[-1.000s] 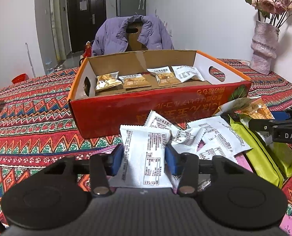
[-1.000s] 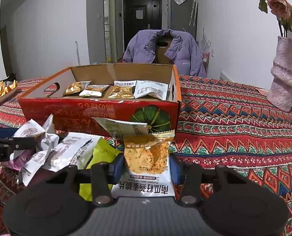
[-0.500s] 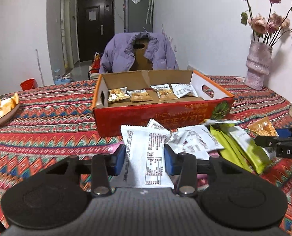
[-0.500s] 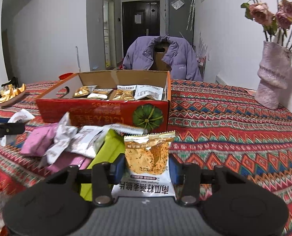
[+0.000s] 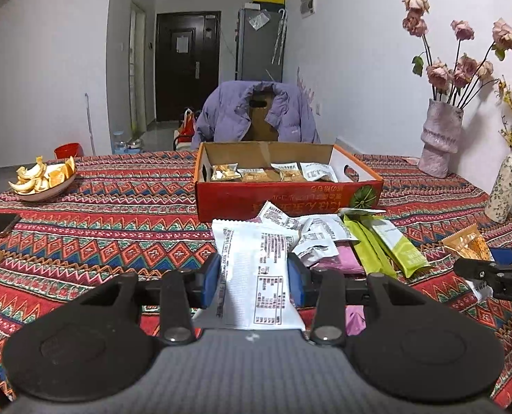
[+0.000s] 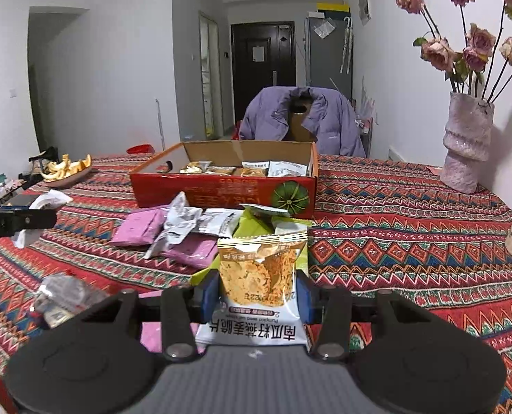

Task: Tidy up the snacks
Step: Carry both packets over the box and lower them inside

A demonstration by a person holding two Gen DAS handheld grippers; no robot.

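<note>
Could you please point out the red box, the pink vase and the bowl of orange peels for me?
Red box point(image 5: 290, 200), left wrist view, on its red front wall.
Pink vase point(image 6: 466, 145), right wrist view, on its body.
Bowl point(image 5: 47, 191), left wrist view, on its outer side under the orange peels.

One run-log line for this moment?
left gripper: holds white packet | right gripper: holds orange packet | box: ahead

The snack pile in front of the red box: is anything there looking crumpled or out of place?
Yes. One white packet in the pile is crumpled and sticks up, while the pink packets and green packets lie flat. The packets in the box lie in a tidy row.
</note>
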